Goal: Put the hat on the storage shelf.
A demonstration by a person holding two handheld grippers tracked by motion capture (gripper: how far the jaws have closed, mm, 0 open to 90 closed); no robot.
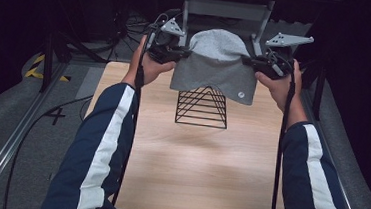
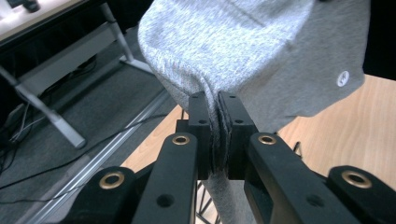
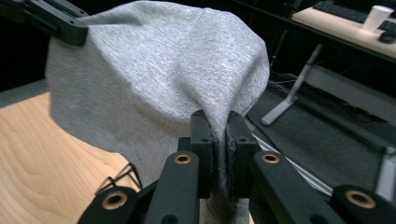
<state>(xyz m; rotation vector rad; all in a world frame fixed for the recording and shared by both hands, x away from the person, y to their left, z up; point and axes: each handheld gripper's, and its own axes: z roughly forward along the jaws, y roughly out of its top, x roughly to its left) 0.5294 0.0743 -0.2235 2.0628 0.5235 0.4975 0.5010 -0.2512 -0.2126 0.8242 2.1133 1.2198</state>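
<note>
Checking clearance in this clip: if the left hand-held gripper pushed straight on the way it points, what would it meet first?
The grey beanie it already clamps: the left hand-held gripper points straight into the bulging fabric. What lies beyond is hidden.

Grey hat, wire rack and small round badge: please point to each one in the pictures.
Grey hat [image 1: 216, 57], high view, middle of its crown.
Wire rack [image 1: 201, 117], high view, lower bars of its front.
Small round badge [image 2: 343, 78], left gripper view, centre of the badge on the hat.
</note>
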